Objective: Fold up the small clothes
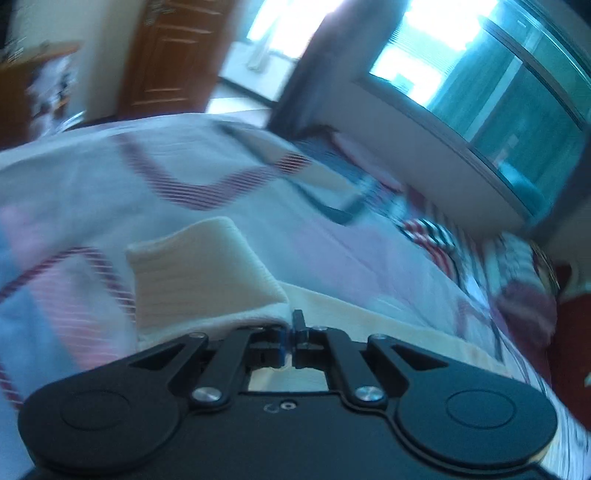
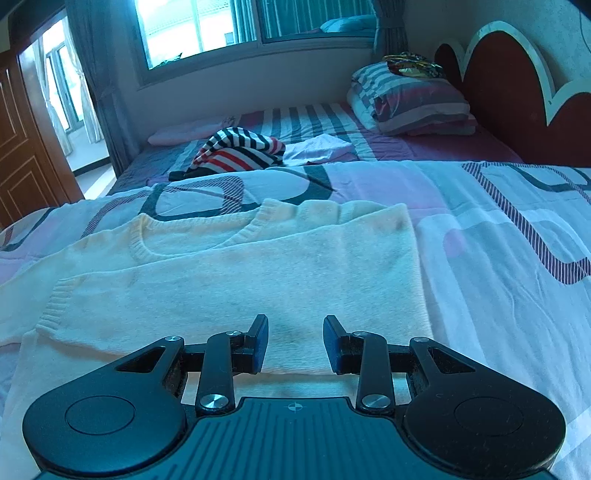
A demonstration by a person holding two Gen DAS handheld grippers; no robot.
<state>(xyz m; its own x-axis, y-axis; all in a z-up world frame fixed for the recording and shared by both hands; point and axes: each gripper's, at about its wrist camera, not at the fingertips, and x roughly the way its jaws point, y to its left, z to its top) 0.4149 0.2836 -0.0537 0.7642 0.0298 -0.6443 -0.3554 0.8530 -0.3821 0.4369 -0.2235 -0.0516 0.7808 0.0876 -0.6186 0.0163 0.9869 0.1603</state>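
Note:
A cream knit sweater (image 2: 258, 266) lies spread flat on the patterned quilt (image 2: 498, 240), its V-neck toward the far side. My right gripper (image 2: 295, 328) hovers open just over the sweater's near part, with nothing between its fingers. The left wrist view is blurred. There my left gripper (image 1: 291, 325) is shut on an edge of the cream sweater (image 1: 199, 273), and a ribbed band of the knit stands raised just ahead and to the left of the jaws. The quilt (image 1: 332, 243) stretches beyond it.
A striped red, black and white garment (image 2: 240, 151) and a pale cloth (image 2: 321, 147) lie further back on the bed. Folded bedding (image 2: 413, 99) is stacked by the red headboard (image 2: 509, 92). Beyond the bed are a window (image 2: 229, 26) and a wooden door (image 2: 22, 147).

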